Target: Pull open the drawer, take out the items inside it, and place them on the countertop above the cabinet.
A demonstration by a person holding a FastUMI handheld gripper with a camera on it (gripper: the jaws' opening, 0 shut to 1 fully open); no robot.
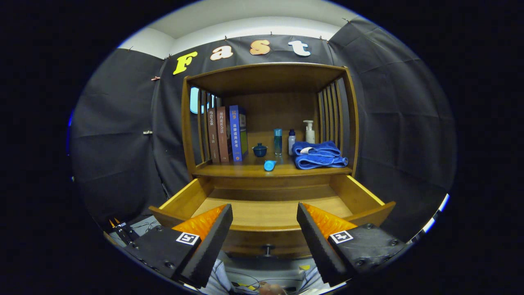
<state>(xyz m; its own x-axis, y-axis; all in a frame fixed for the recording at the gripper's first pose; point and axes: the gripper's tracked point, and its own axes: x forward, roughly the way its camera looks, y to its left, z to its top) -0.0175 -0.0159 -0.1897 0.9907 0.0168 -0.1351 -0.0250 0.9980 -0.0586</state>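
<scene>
A wooden cabinet stands ahead with its drawer (pixel 270 211) pulled out toward me; the drawer floor that I can see is bare wood. Its small dark knob (pixel 268 248) shows on the front panel, low between my fingers. On the countertop (pixel 245 170) above the drawer a small light-blue item (pixel 269 165) lies on its side near the front edge. My gripper (pixel 264 217) is open, held back in front of the drawer with nothing between its fingers.
The countertop also holds three upright books (pixel 226 133), a dark blue lidded cup (pixel 259 150), two small bottles (pixel 278 141), a white pump bottle (pixel 309 132) and a folded blue towel (pixel 319 155). Slatted wooden sides and a top board enclose the shelf. Cables lie on the floor below.
</scene>
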